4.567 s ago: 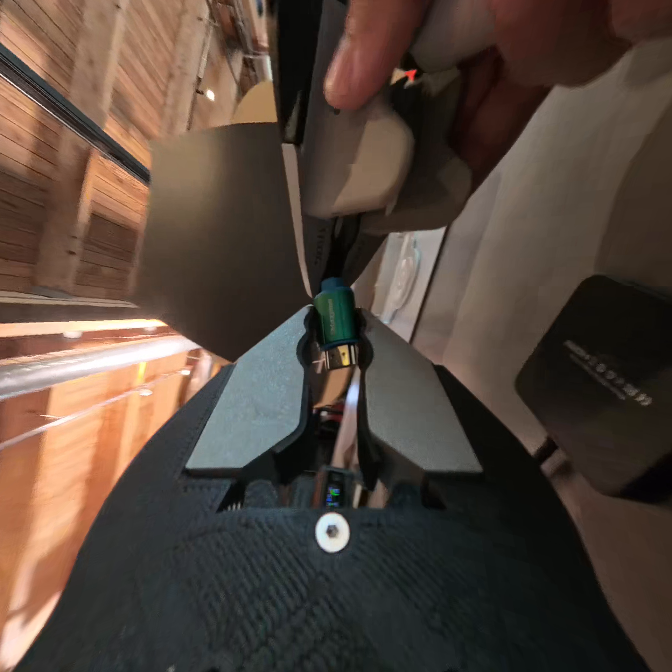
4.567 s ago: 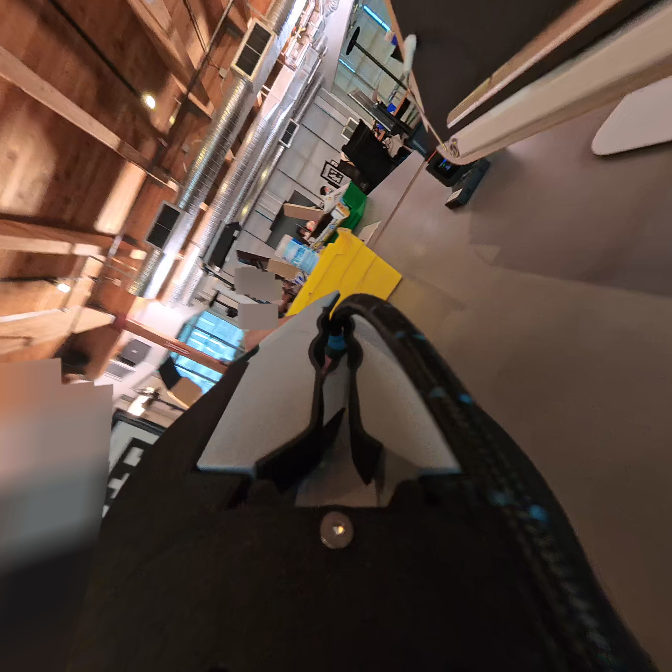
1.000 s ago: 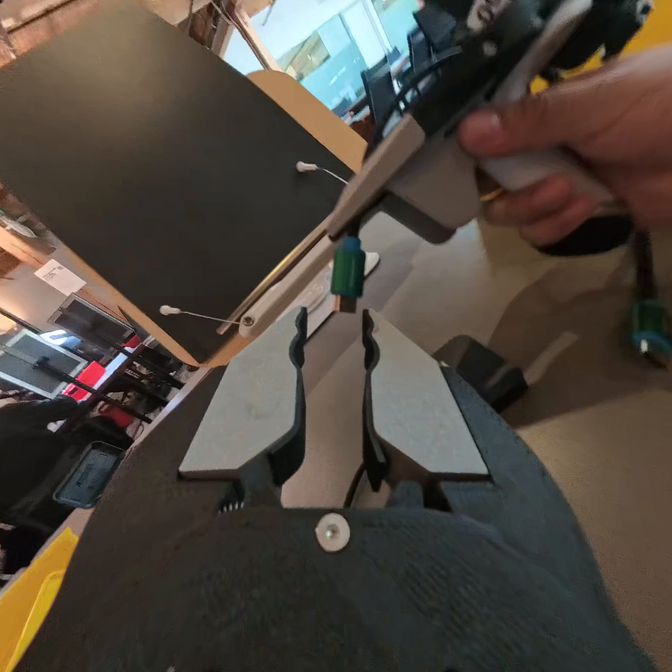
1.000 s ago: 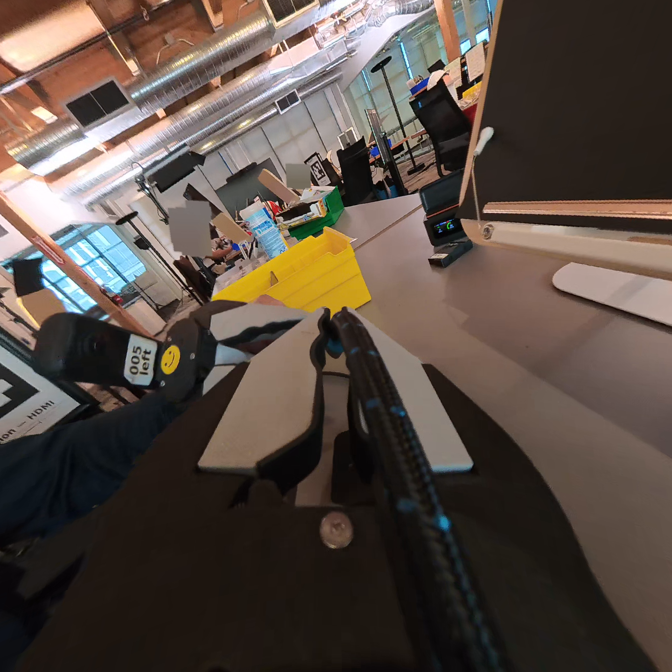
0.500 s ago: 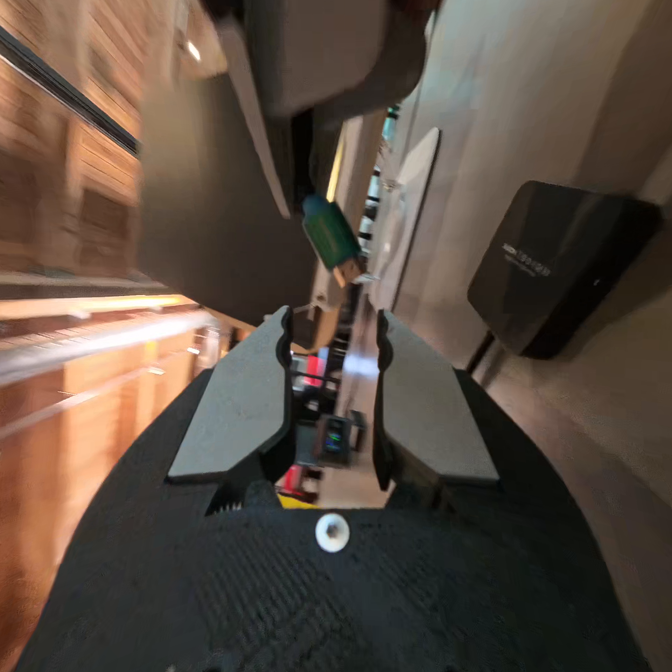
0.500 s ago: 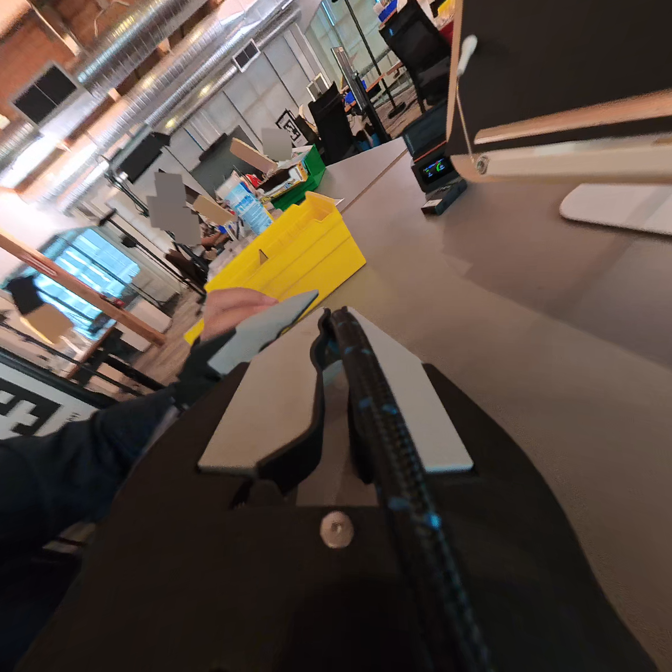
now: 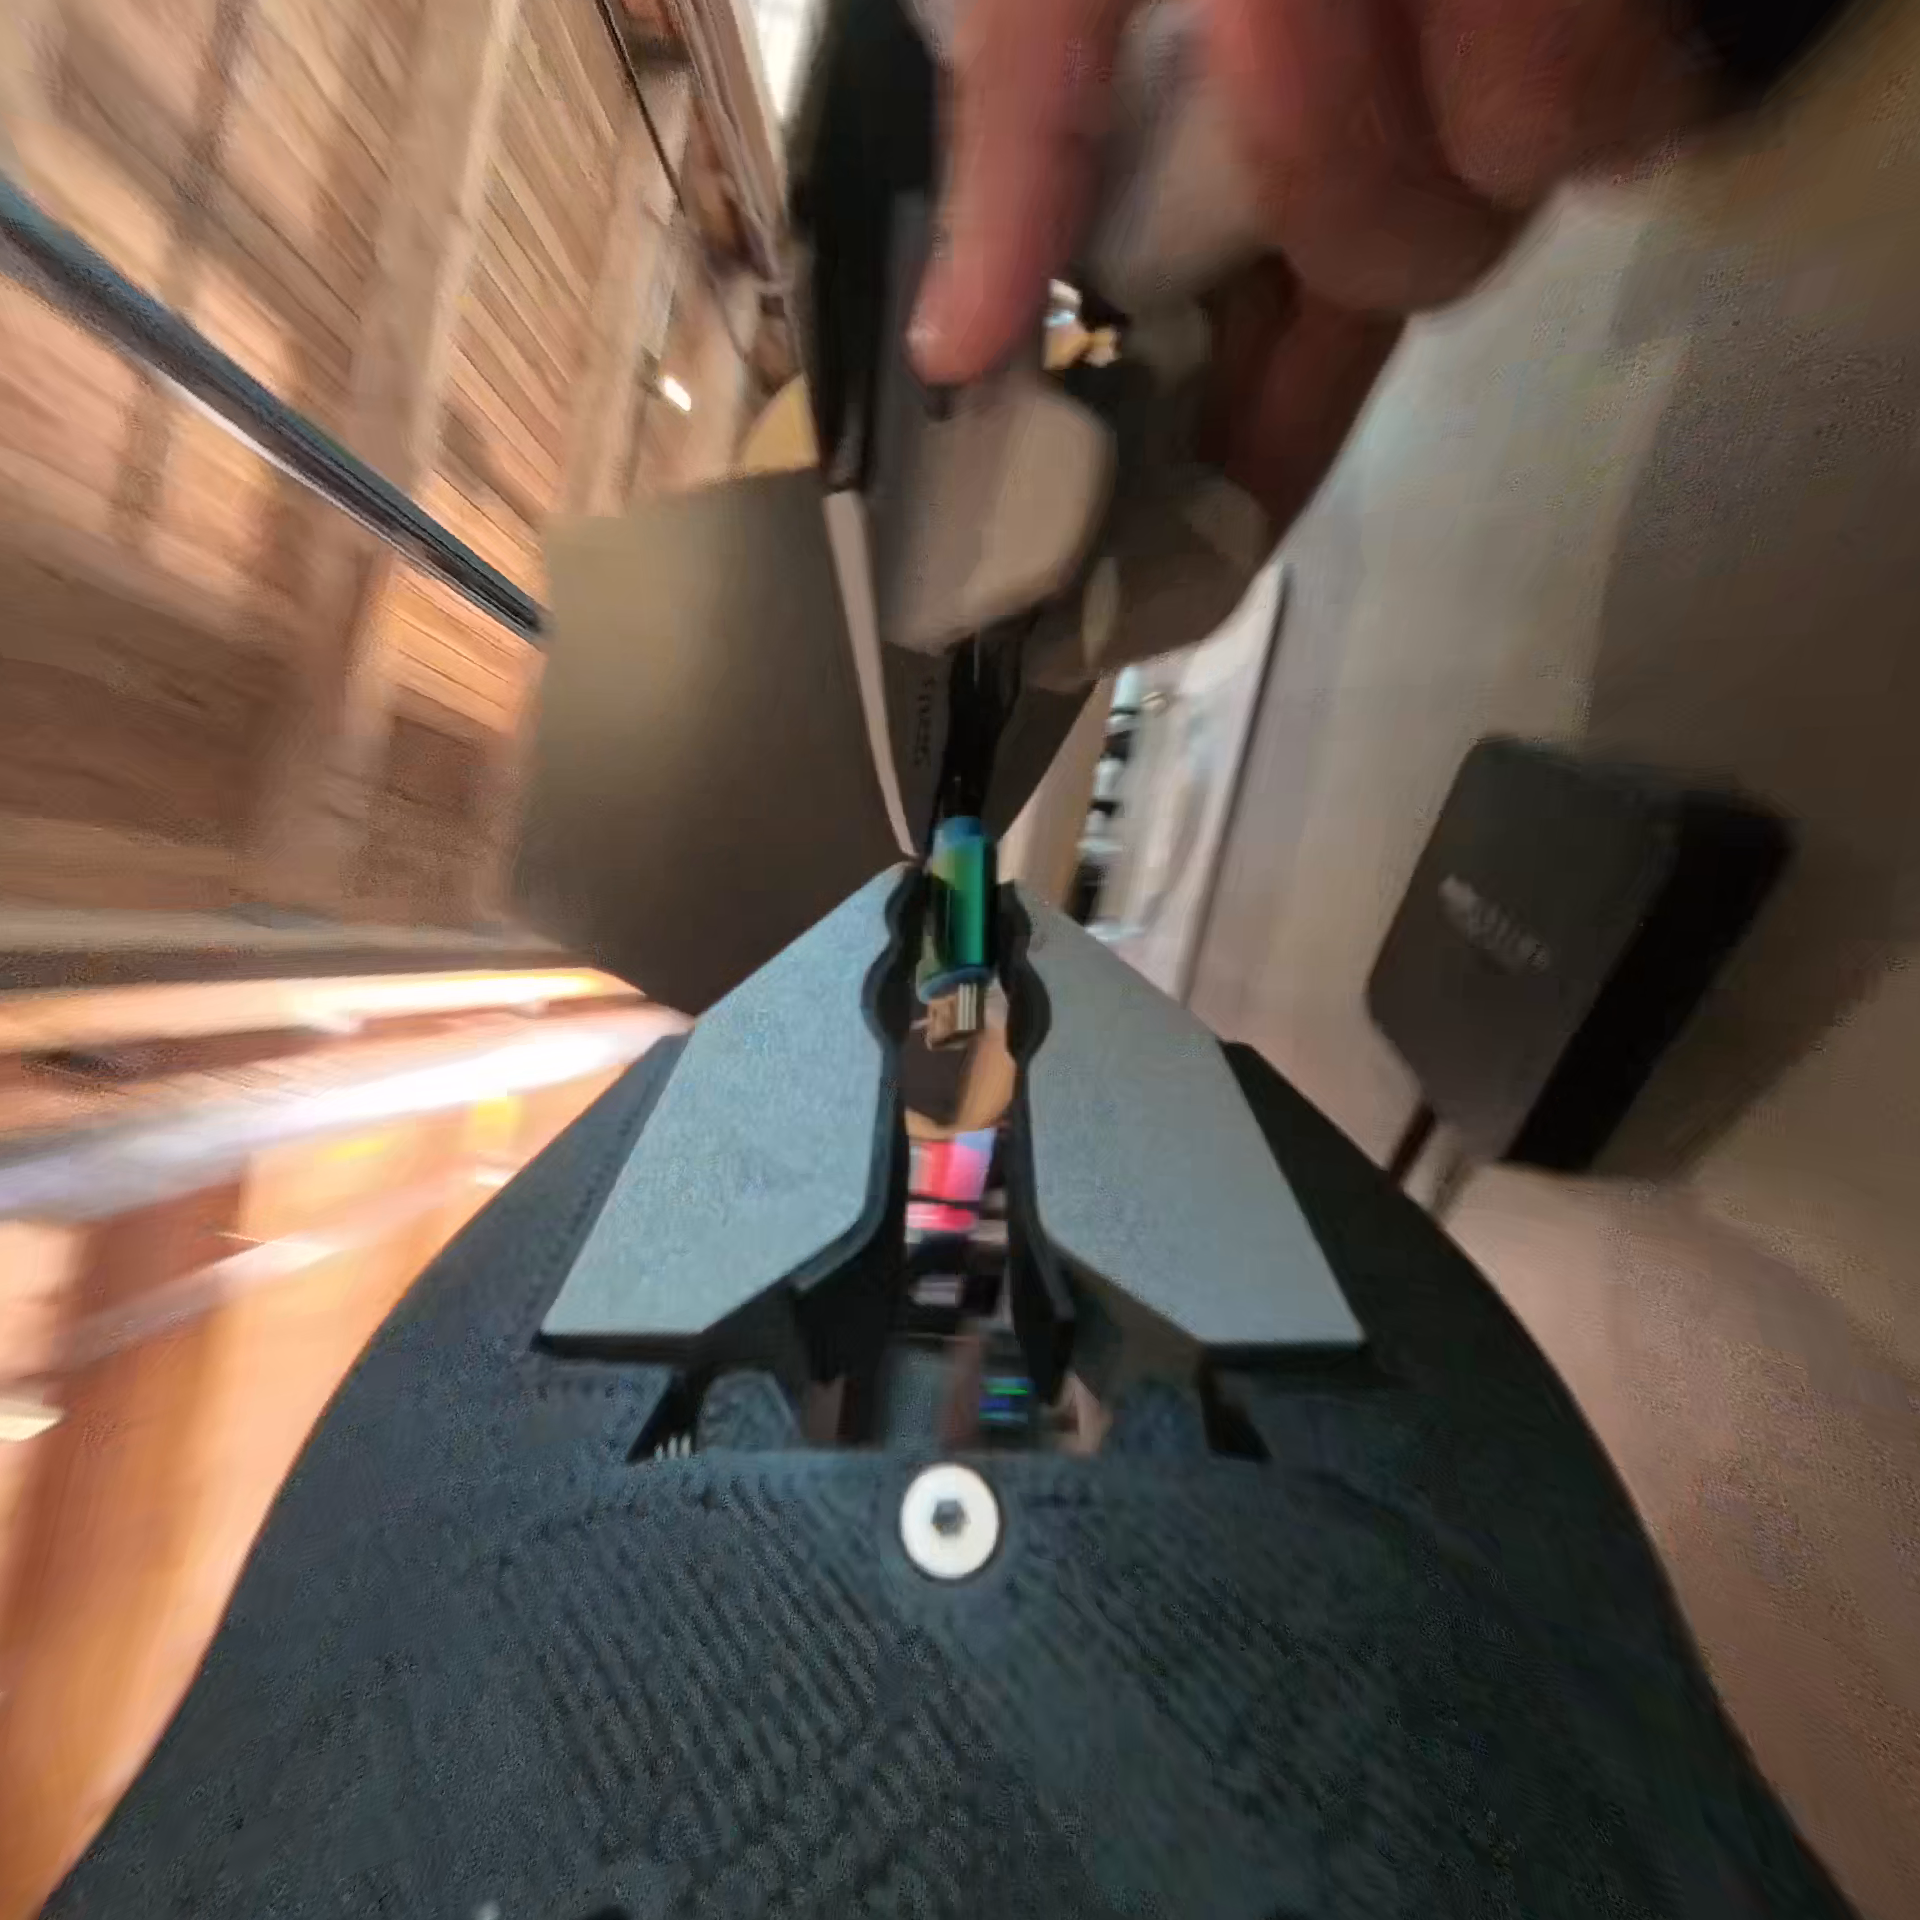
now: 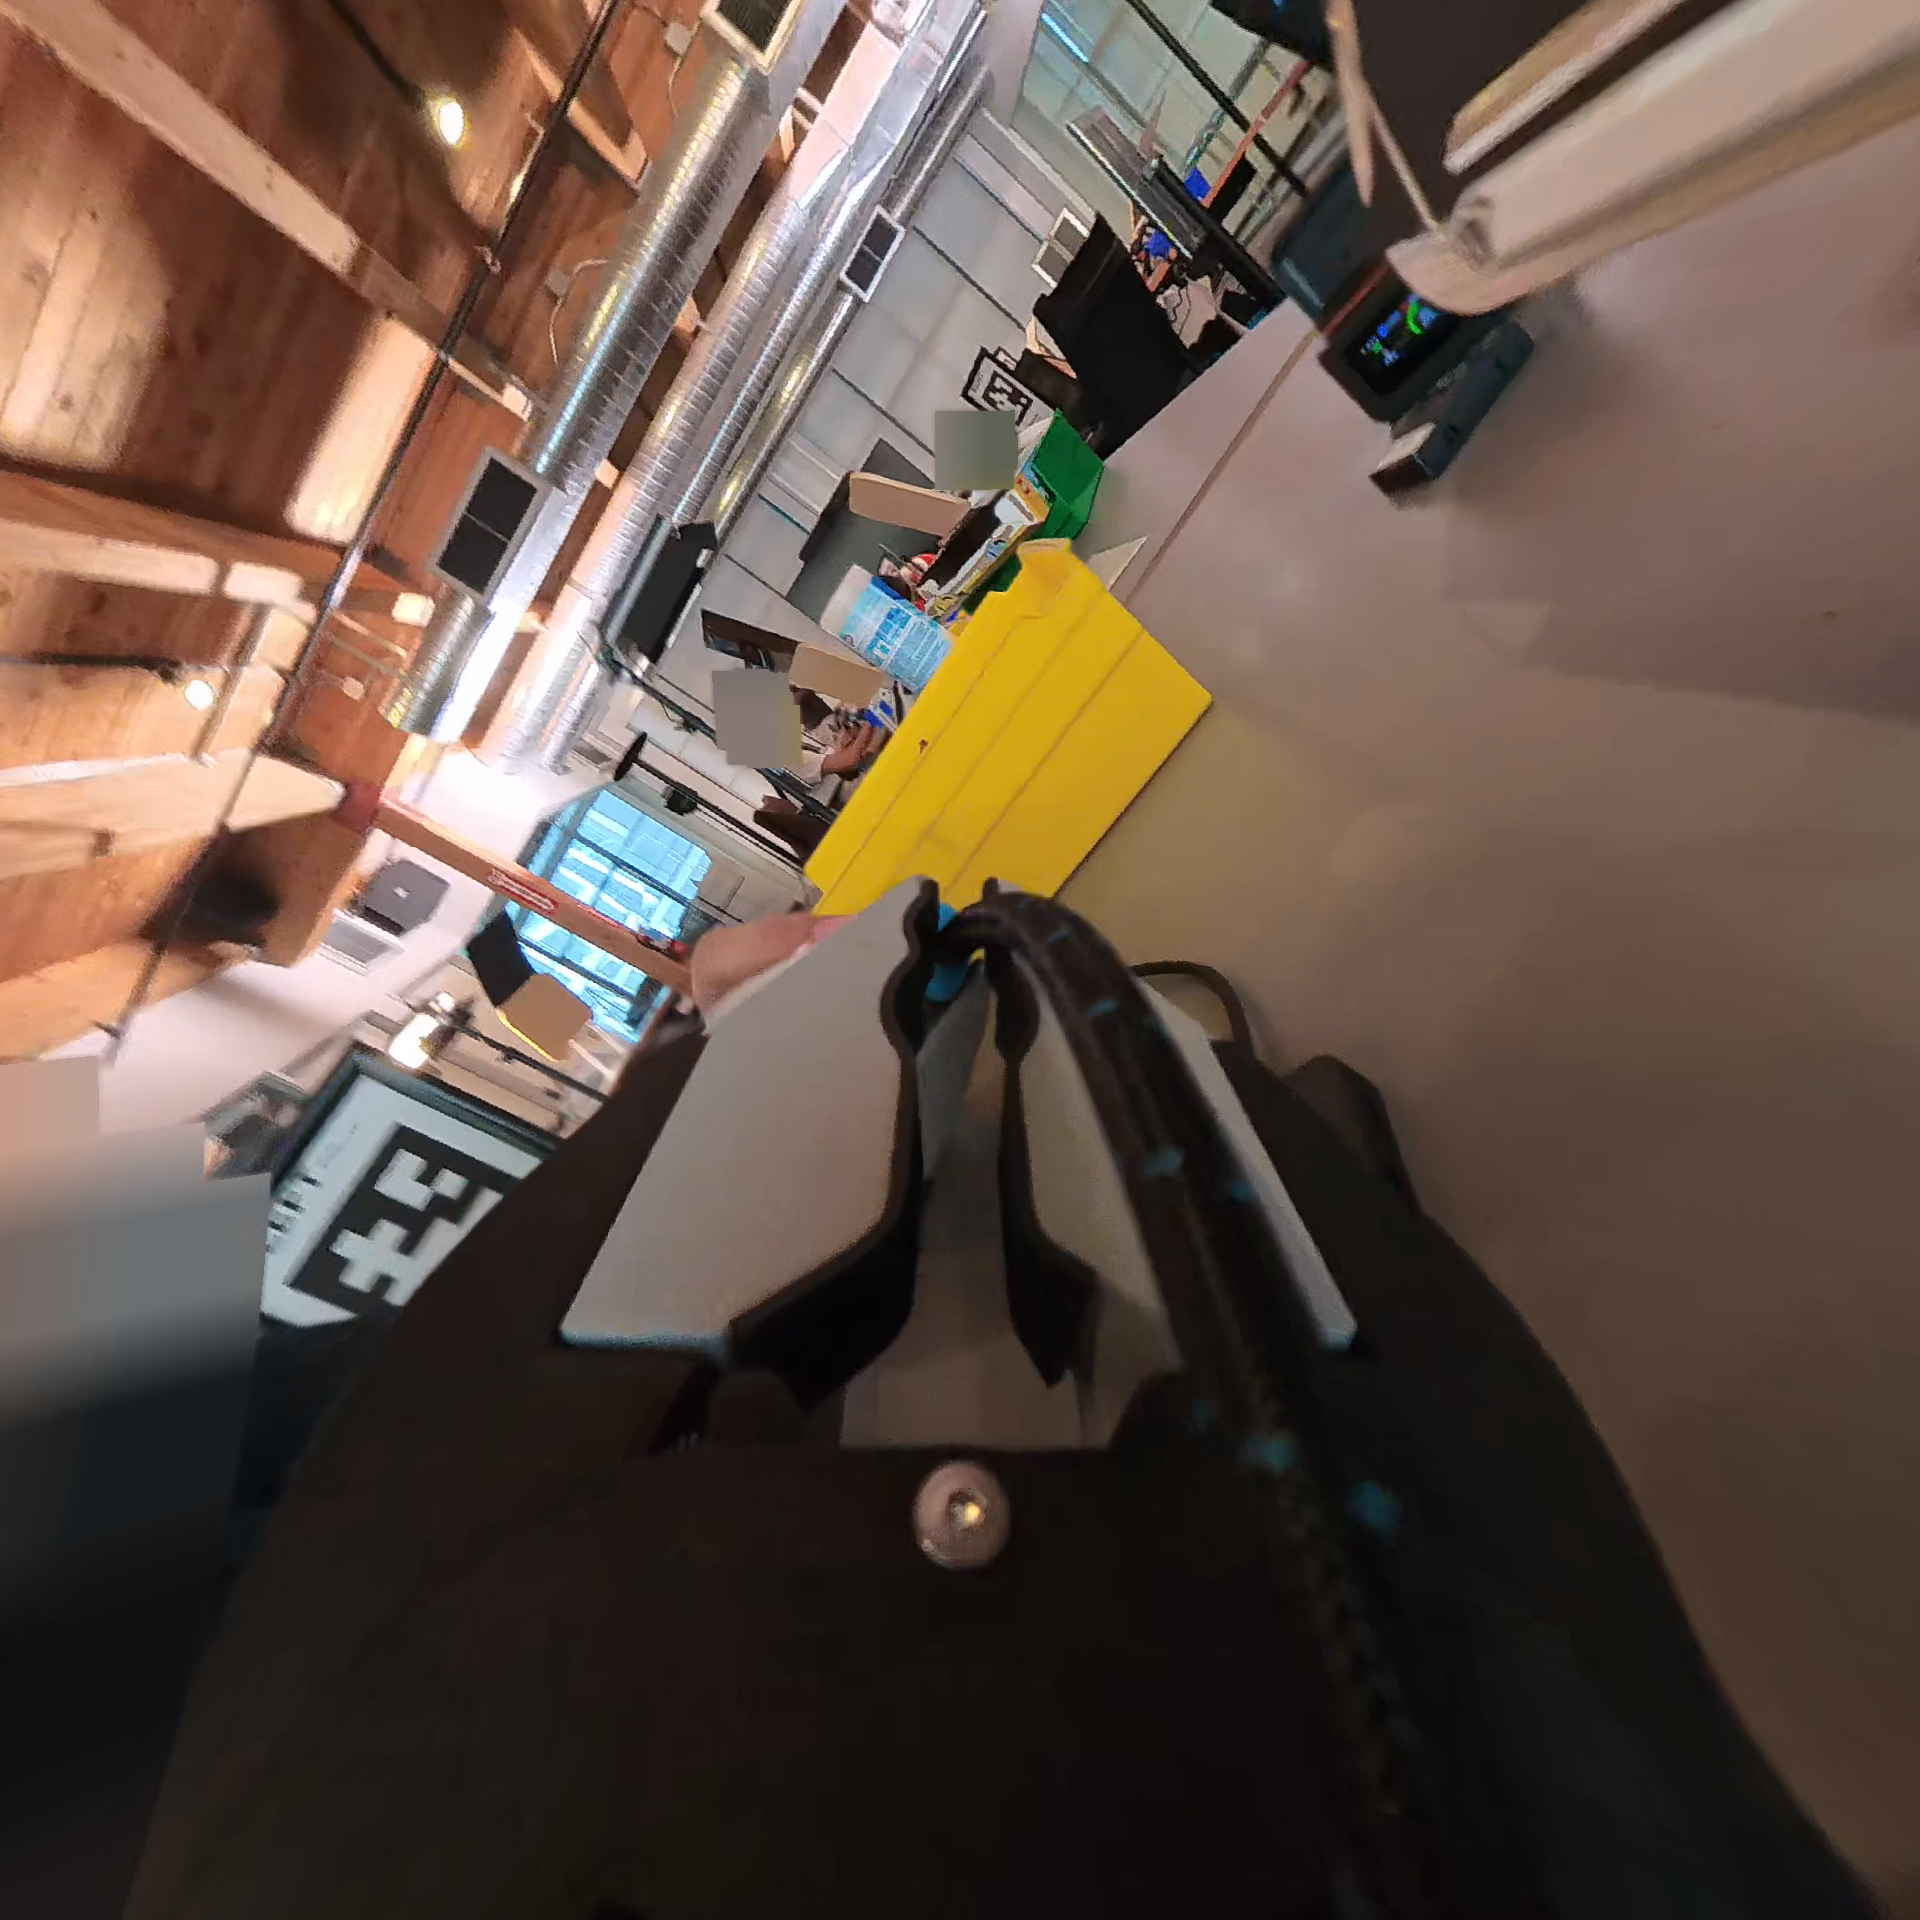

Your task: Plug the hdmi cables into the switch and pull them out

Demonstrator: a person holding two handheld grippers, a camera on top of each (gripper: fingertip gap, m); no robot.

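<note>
A: What does the left wrist view show?

B: The left gripper [image 7: 958, 940] has narrow jaws around the green HDMI plug [image 7: 958, 906], which hangs down between the tips with its metal end toward the camera. I cannot tell if they already press it. The right gripper [image 7: 961, 769] holds the cable above, with a hand [image 7: 1195, 156] on it. The black switch [image 7: 1538, 966] lies on the tabletop [image 7: 1714, 520], well apart to the right.

A: And the right wrist view?

B: The jaws there are nearly closed on the black braided cable [image 8: 1174, 1132], which curves back over the right finger. A blue collar [image 8: 951, 971] shows at the tips. A yellow bin [image 8: 997, 769] stands farther on the tabletop.
</note>
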